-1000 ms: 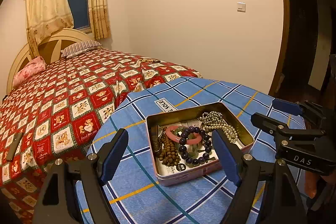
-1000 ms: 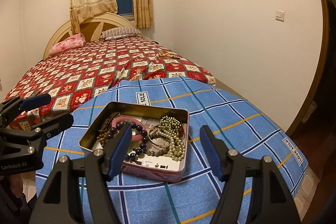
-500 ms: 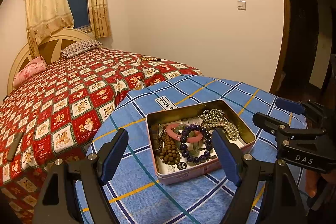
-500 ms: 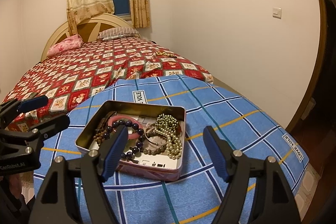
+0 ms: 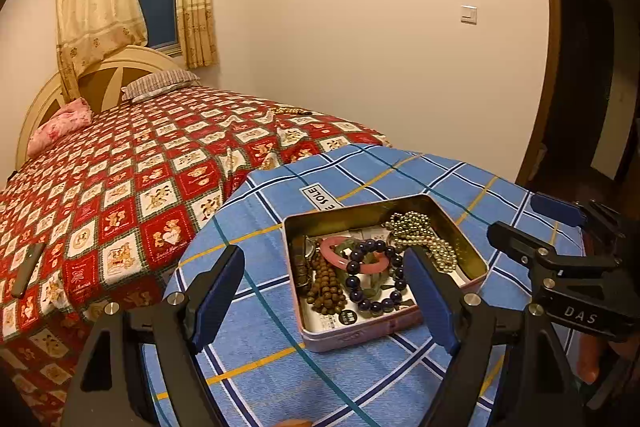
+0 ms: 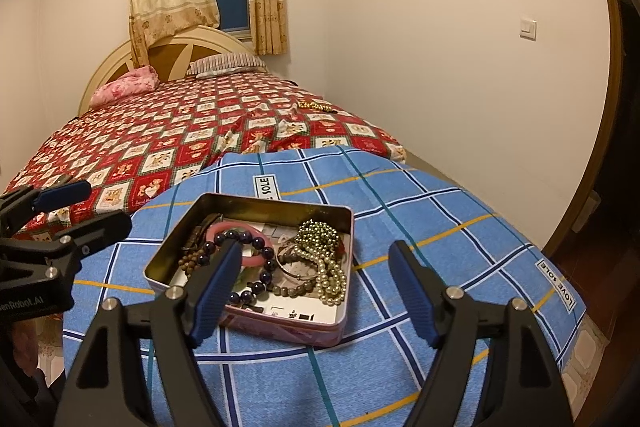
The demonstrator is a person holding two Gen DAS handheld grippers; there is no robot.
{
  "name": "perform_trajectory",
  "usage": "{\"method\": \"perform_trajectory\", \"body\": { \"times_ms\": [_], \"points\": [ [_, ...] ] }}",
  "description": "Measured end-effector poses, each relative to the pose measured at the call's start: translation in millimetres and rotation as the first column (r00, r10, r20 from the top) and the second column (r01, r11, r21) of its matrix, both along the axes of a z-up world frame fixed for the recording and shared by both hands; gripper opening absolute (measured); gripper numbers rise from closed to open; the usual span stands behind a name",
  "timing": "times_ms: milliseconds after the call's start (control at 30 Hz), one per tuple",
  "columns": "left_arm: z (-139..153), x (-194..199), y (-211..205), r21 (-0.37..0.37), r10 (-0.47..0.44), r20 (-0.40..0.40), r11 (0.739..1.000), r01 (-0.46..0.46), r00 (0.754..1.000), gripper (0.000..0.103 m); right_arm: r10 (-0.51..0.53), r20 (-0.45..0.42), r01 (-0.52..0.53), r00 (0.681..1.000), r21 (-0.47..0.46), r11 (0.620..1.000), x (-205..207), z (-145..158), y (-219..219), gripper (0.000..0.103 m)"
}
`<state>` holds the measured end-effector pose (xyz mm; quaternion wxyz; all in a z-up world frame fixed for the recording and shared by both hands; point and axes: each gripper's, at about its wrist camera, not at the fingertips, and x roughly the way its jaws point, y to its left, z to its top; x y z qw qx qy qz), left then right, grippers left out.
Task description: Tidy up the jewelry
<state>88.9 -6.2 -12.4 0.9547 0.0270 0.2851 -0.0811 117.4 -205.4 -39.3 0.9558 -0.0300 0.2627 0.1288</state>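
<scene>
An open pink tin (image 5: 476,263) (image 6: 344,319) sits on the table with the blue checked cloth (image 5: 260,339) (image 6: 440,219). It holds a pink bangle (image 5: 332,251) (image 6: 256,259), a dark purple bead bracelet (image 5: 362,301) (image 6: 224,237), brown wooden beads (image 5: 326,293) (image 6: 186,261) and a pearl necklace (image 5: 428,241) (image 6: 326,263). My left gripper (image 5: 324,295) is open and empty, near the tin's front. My right gripper (image 6: 316,291) is open and empty, over the tin's near side. A further bead string (image 5: 286,111) (image 6: 314,105) lies on the bed.
A bed with a red patchwork quilt (image 5: 120,179) (image 6: 180,139) lies behind and left of the table. A dark flat object (image 5: 26,269) rests on the quilt at left. A wall and a doorway (image 5: 580,87) are to the right.
Both grippers drifted slightly; the tin sits a little further right in the left view and lower left in the right view. Both stay open and empty.
</scene>
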Motion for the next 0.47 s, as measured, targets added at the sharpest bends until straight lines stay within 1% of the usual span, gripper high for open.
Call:
{"method": "perform_trajectory", "body": {
  "times_ms": [133, 200, 367, 467],
  "points": [
    [-0.4, 0.6, 0.1, 0.013, 0.02, 0.005, 1.0, -0.02, 1.0, 0.082, 0.003, 0.001, -0.003, 1.0, -0.005, 1.0, 0.7, -0.2, 0.2, 0.078],
    [-0.8, 1.1, -0.3, 0.034, 0.038, 0.012, 0.999, -0.039, 0.999, 0.082, 0.003, 0.0, -0.003, 1.0, -0.006, 1.0, 0.5, -0.2, 0.5, 0.078],
    [-3.3, -0.7, -1.4, 0.051, 0.031, 0.026, 0.998, -0.032, 0.999, 0.082, 0.004, -0.001, -0.004, 1.0, -0.007, 1.0, 0.5, -1.3, 1.9, 0.078],
    [-4.2, -1.1, -2.9, 0.054, 0.02, 0.021, 0.998, -0.022, 1.0, 0.082, 0.003, -0.006, -0.003, 1.0, -0.01, 1.0, 0.6, -3.8, 2.4, 0.079]
  ]
}}
